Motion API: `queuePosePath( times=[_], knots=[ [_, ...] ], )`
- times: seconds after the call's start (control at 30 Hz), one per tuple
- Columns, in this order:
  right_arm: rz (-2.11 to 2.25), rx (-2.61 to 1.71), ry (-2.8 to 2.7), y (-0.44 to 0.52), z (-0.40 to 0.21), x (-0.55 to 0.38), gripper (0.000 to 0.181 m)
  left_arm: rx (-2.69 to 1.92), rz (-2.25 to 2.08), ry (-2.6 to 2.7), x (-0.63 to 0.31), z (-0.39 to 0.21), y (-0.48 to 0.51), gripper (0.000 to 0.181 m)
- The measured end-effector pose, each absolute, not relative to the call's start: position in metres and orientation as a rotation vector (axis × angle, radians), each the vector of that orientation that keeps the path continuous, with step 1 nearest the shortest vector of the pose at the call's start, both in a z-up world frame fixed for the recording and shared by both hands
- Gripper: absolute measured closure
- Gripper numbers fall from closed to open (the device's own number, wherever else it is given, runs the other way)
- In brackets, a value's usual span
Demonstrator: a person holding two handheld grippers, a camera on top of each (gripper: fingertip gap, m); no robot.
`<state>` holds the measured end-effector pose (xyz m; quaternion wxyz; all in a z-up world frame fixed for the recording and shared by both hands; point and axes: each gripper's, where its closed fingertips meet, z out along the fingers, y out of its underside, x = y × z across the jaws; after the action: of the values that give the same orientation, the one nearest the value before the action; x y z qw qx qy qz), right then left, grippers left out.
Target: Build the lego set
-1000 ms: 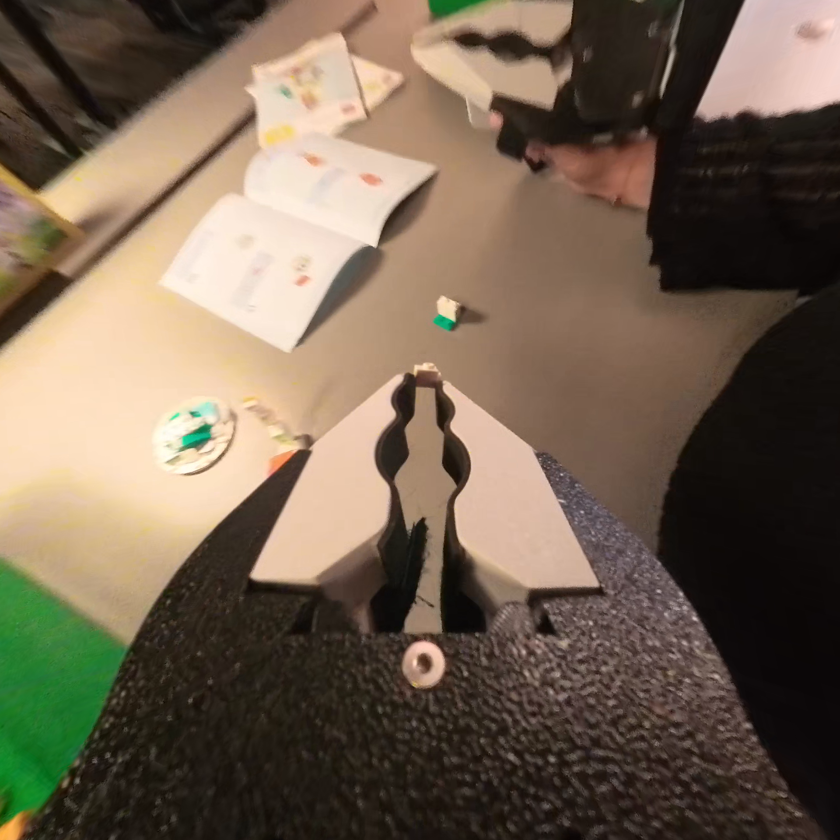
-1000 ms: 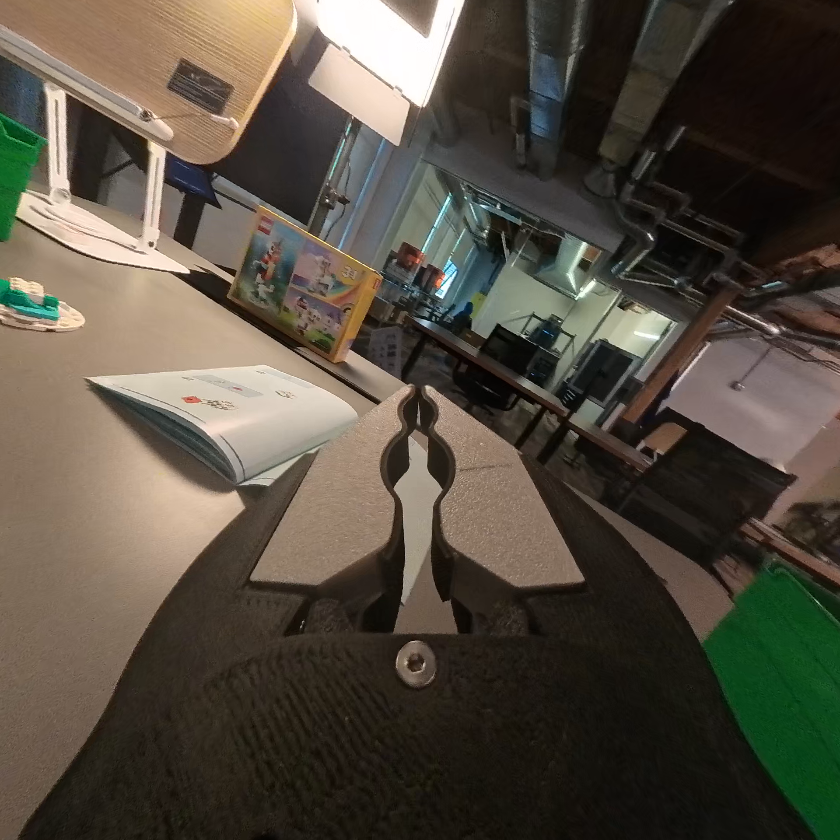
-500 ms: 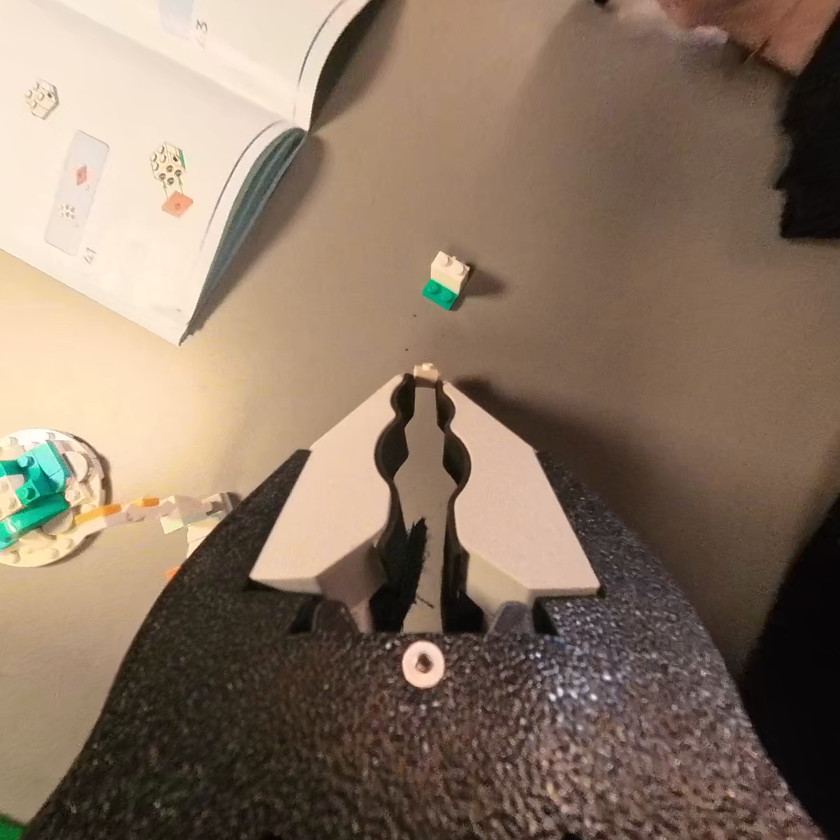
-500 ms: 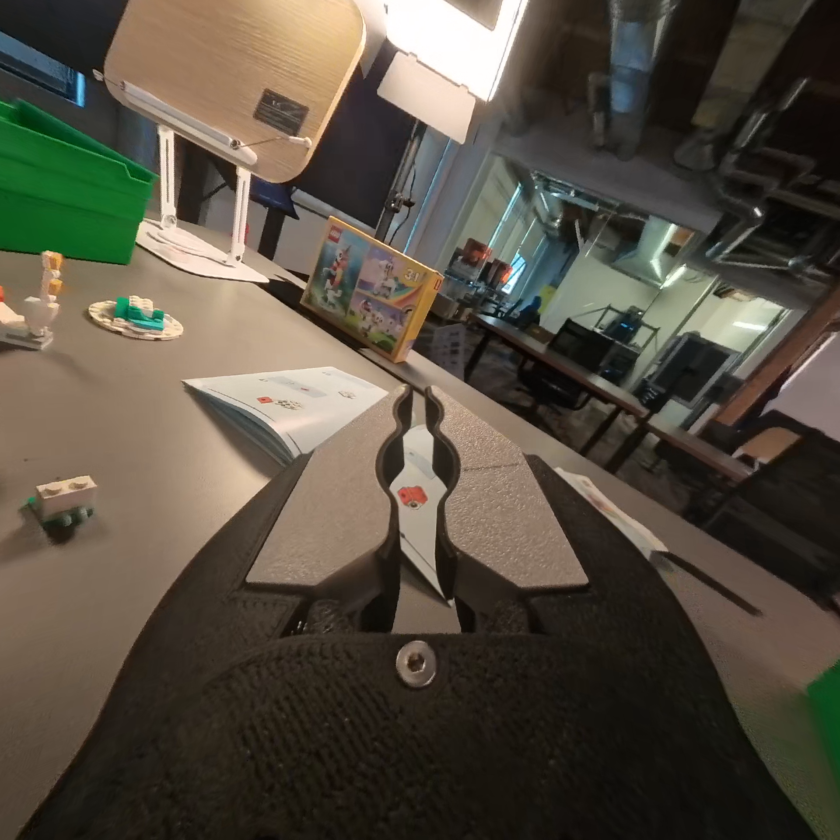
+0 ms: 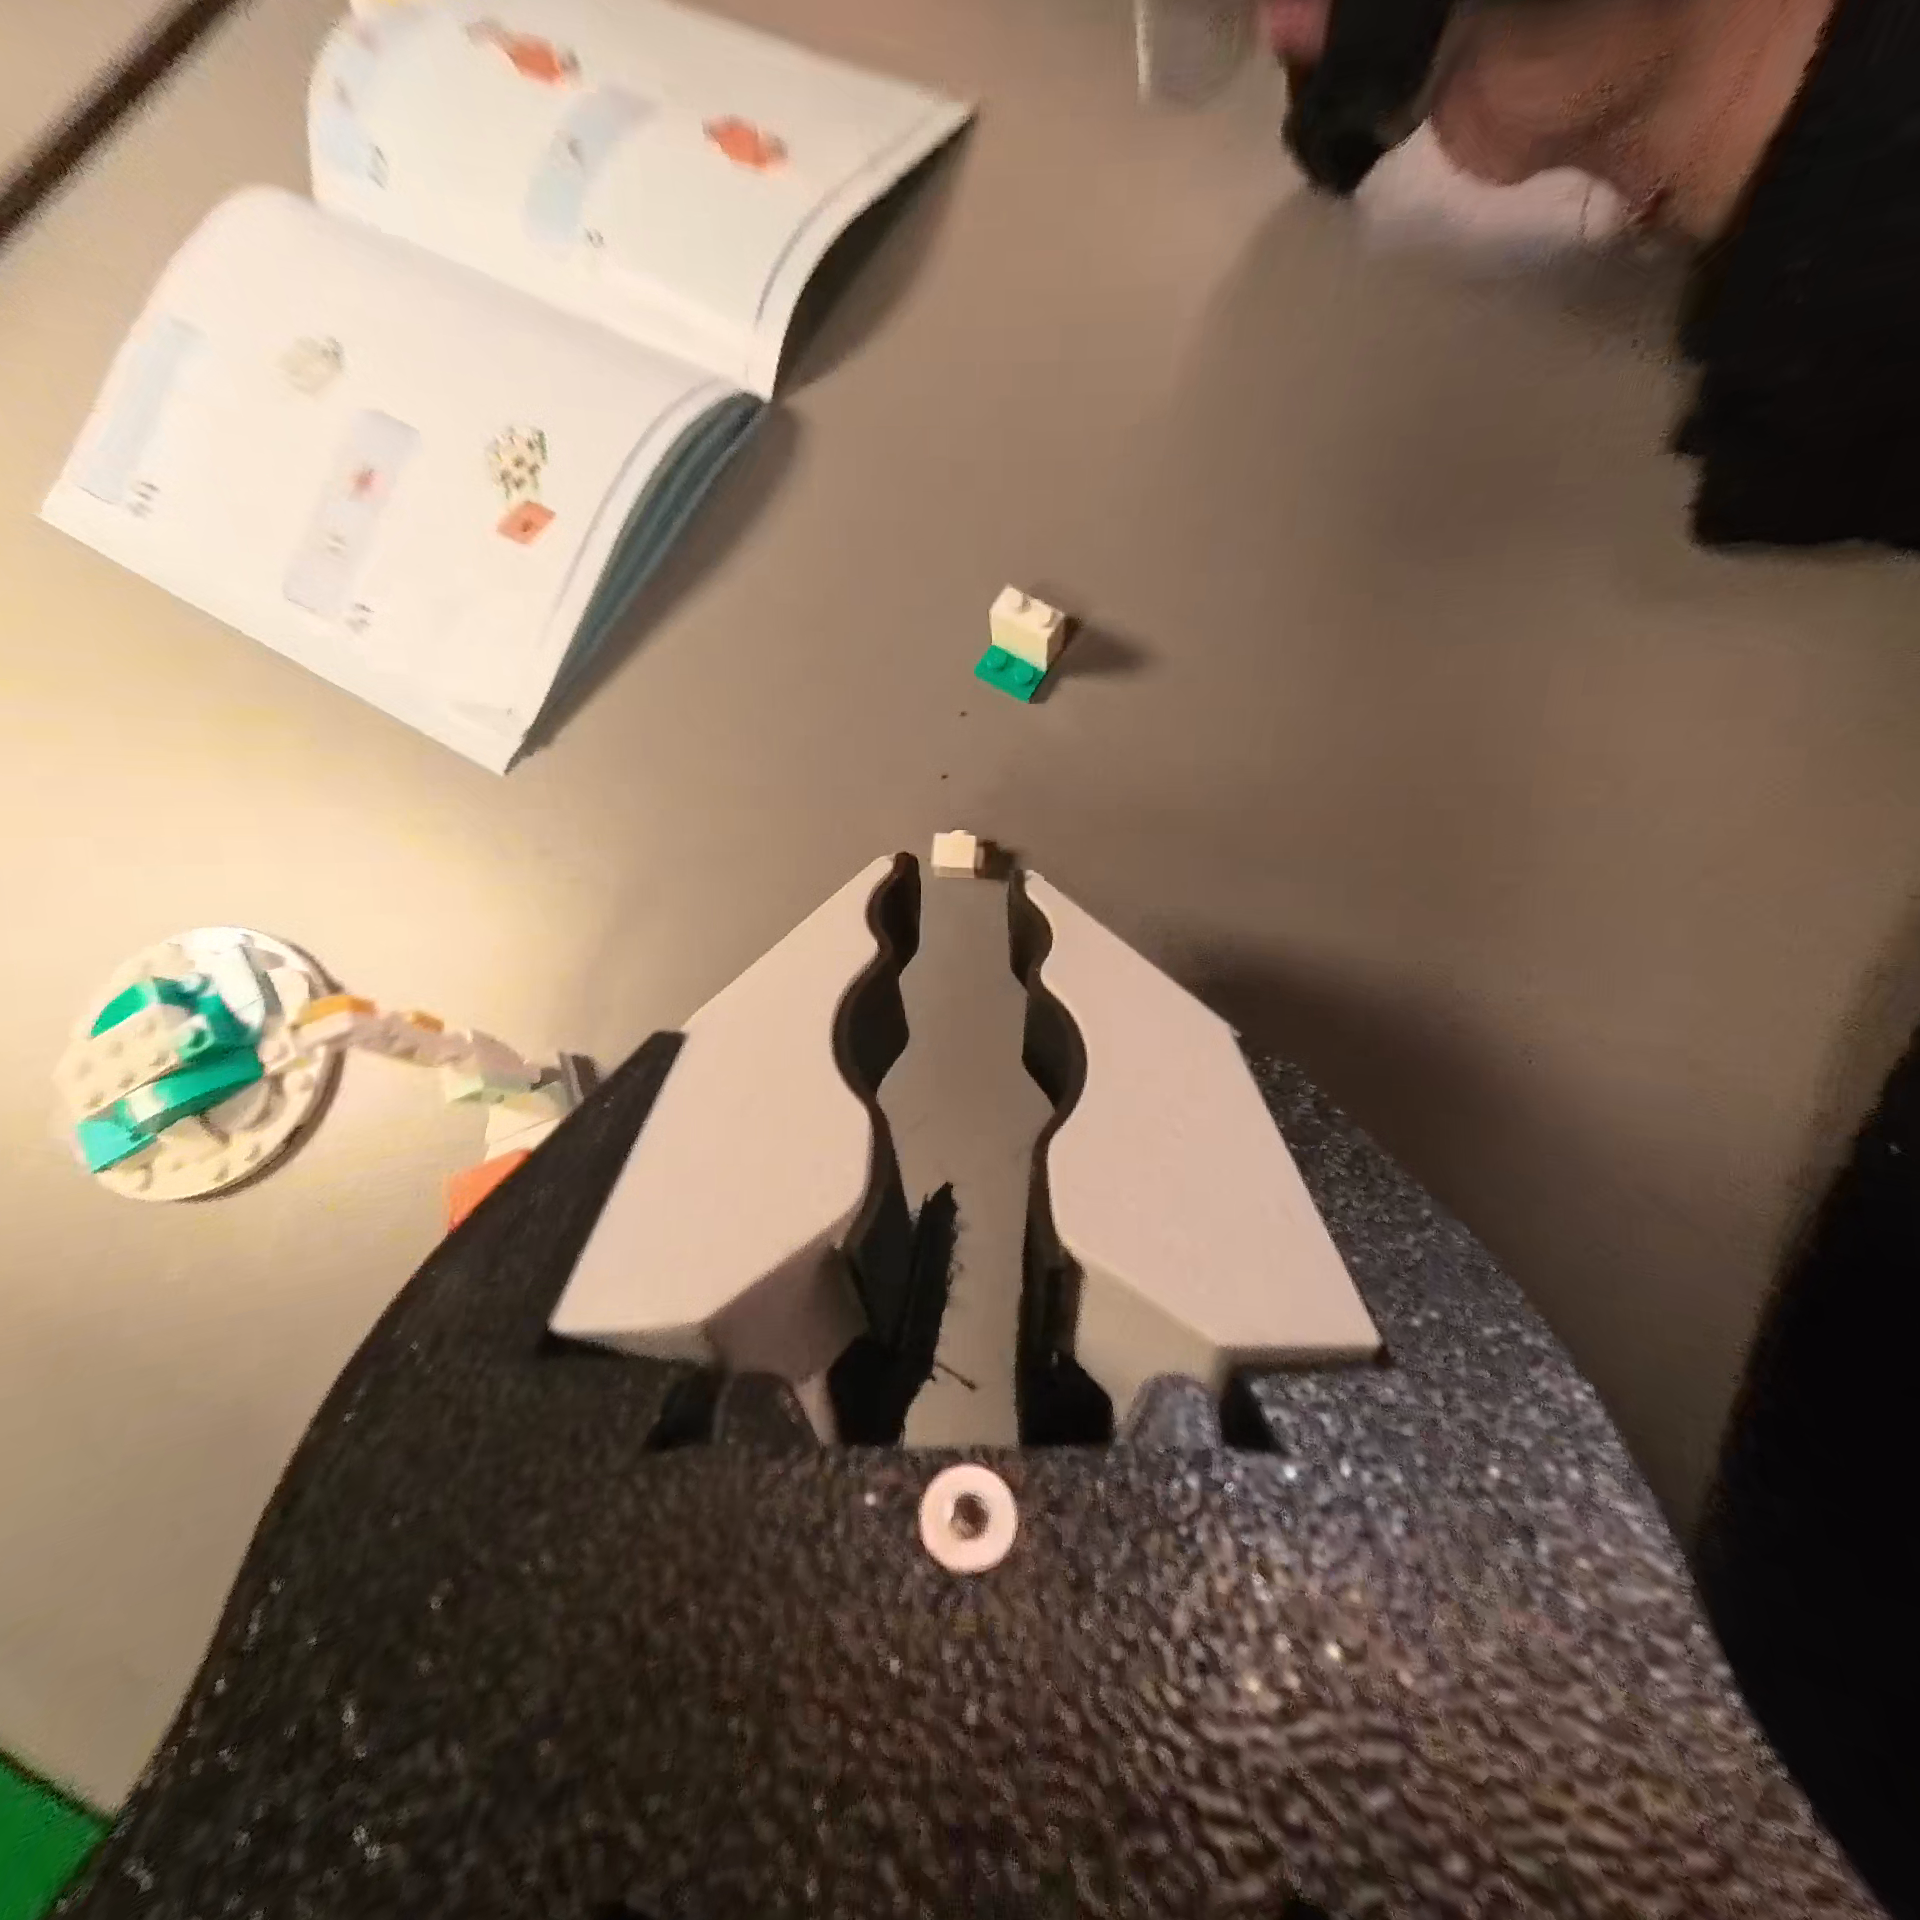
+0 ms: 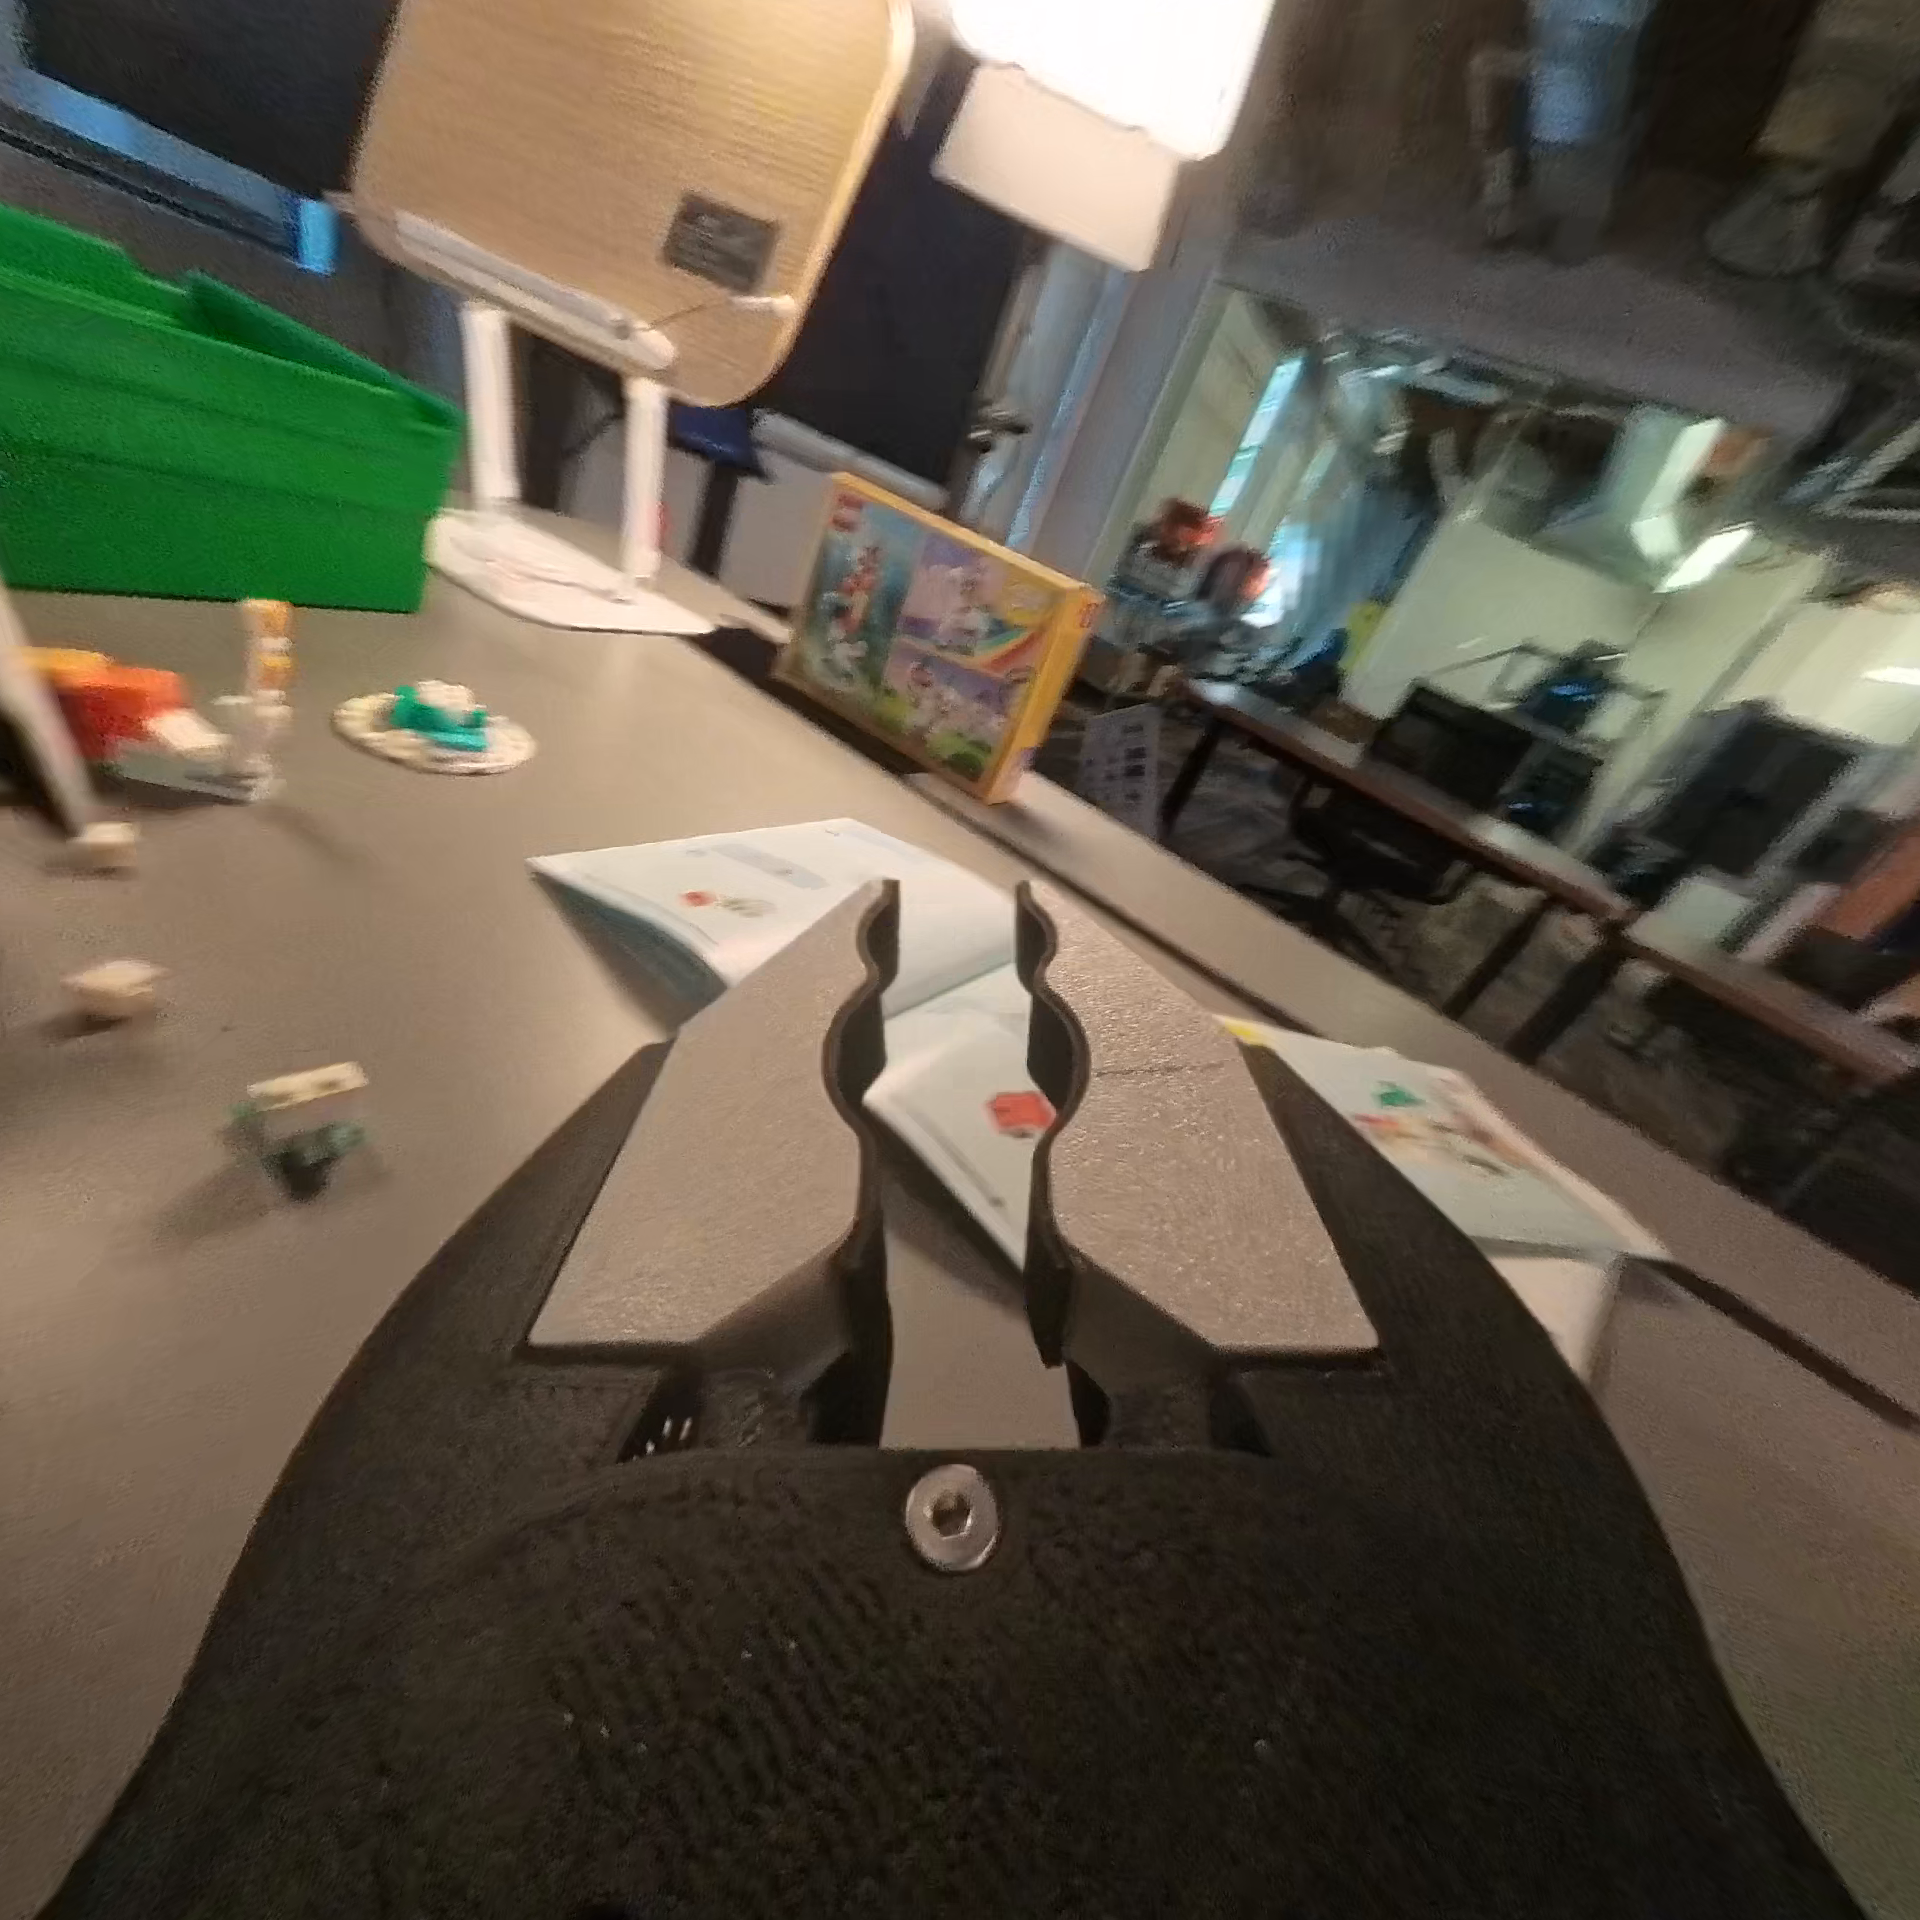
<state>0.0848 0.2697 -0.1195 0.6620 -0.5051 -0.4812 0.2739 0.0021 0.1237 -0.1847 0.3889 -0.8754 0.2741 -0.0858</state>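
My left gripper (image 5: 961, 883) is open, low over the grey table (image 5: 1351, 831). A tiny white brick (image 5: 958, 854) lies just past its fingertips, free of both fingers. A white brick on a green plate (image 5: 1023, 649) sits farther ahead; it also shows in the right wrist view (image 6: 301, 1117). A round white plate with teal pieces (image 5: 177, 1070) and a white-and-orange build (image 5: 416, 1039) lie at the left. My right gripper (image 6: 954, 904) is open and empty, held above the open instruction booklet (image 6: 727, 894).
The open booklet (image 5: 416, 395) lies at the far left. A green bin (image 6: 187, 488), a wooden board on a white stand (image 6: 623, 156), the set's box (image 6: 935, 634) and a second booklet (image 6: 1455, 1153) stand around. A person's hand and dark sleeve (image 5: 1818, 260) are at the upper right. The gap from one gripper's tips to the other's is roughly 20 cm.
My left gripper was shut on the tiny white brick; it has opened and the brick lies free at its tips. My right gripper has opened wider and swung left.
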Motion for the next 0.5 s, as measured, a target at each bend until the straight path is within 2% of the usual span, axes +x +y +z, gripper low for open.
queuePosePath(
  times=[0.03, 0.1, 0.2, 0.33, 0.43, 0.5],
  knots=[
    [0.707, -1.148, -1.200, 0.253, -0.128, 0.078, 0.156, -2.189, -0.217, 0.687, 0.000, -0.179, 0.119, 0.166],
    [0.861, -1.161, -1.534, 0.207, -0.156, 0.070, 0.157, -2.138, -0.199, 0.654, -0.007, -0.172, 0.111, 0.165],
    [0.849, -1.254, -1.762, 0.180, -0.187, 0.068, 0.154, -2.057, -0.182, 0.633, -0.012, -0.165, 0.100, 0.161],
    [0.820, -1.355, -1.685, 0.180, -0.187, 0.057, 0.144, -1.819, -0.233, 0.664, -0.005, -0.148, 0.097, 0.147],
    [0.685, -1.501, -1.544, 0.191, -0.191, 0.055, 0.136, -1.601, -0.247, 0.606, -0.009, -0.128, 0.103, 0.152],
    [0.614, -1.528, -1.495, 0.190, -0.192, 0.055, 0.136, -1.532, -0.269, 0.496, -0.020, -0.119, 0.109, 0.148]
  ],
)
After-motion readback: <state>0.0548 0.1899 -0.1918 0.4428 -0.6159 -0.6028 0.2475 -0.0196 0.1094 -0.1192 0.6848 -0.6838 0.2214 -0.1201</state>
